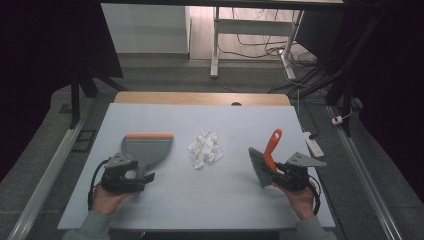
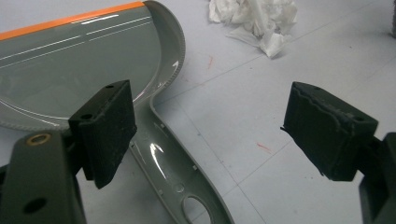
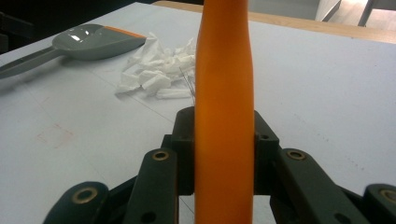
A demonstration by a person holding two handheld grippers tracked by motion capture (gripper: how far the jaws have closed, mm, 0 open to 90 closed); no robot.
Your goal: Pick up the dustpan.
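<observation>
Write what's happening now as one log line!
left gripper: open over grey plastic dustpan handle | right gripper: shut on orange-handled brush | white paper scraps: unswept

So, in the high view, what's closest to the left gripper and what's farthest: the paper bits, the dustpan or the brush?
From the left gripper:
1. Dustpan, right beside it.
2. Paper bits, mid-table.
3. Brush, far side, in the right gripper.

Grey dustpan (image 1: 145, 149) with orange lip, brush (image 1: 265, 160) orange-handled with grey bristles, white paper scraps (image 1: 206, 148), pale grey-white table (image 1: 200, 200), black jaws.
</observation>
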